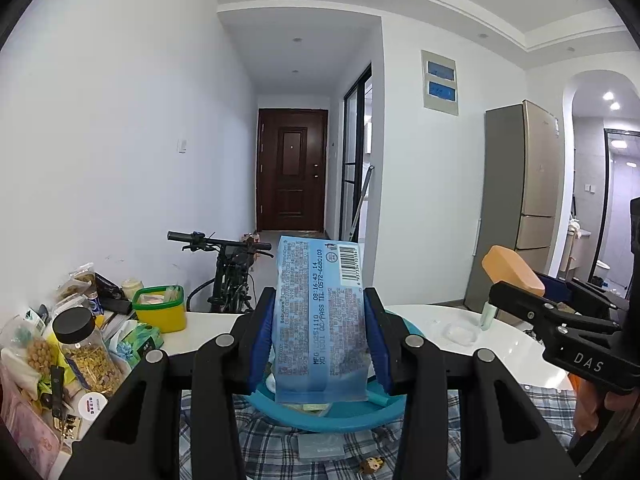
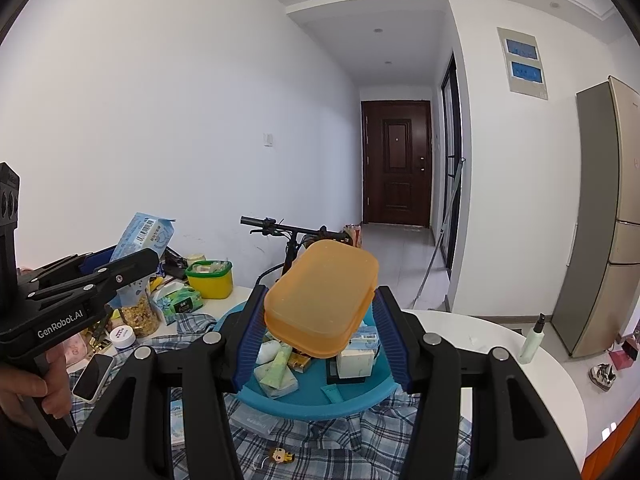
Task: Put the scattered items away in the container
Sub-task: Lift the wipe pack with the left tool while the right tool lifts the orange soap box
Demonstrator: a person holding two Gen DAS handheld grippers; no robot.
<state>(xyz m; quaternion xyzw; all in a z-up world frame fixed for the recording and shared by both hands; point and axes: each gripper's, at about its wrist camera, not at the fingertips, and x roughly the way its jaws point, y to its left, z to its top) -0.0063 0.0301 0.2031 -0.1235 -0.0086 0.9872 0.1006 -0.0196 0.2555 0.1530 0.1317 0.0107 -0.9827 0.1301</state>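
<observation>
My left gripper point(image 1: 319, 340) is shut on a blue wipes packet point(image 1: 320, 316), held upright above the blue basin point(image 1: 344, 420). In the right wrist view the same packet point(image 2: 142, 236) sticks up from the left gripper point(image 2: 132, 264) at the left. My right gripper point(image 2: 318, 334) is shut on an orange lidded box point(image 2: 322, 298), held over the blue basin point(image 2: 304, 406). Inside the basin lie several small packs, tubes and cartons. From the left wrist view the orange box point(image 1: 512, 270) shows at the right in the right gripper point(image 1: 516, 294).
A plaid cloth point(image 2: 340, 440) lies under the basin on a white table point(image 2: 500, 344). A small figure toy point(image 2: 280, 455) and a clear case point(image 2: 256, 422) lie on it. A yellow tub point(image 2: 210, 278), grain jar point(image 1: 88, 352), phone point(image 2: 93, 376) and green bottle point(image 2: 532, 340) stand around.
</observation>
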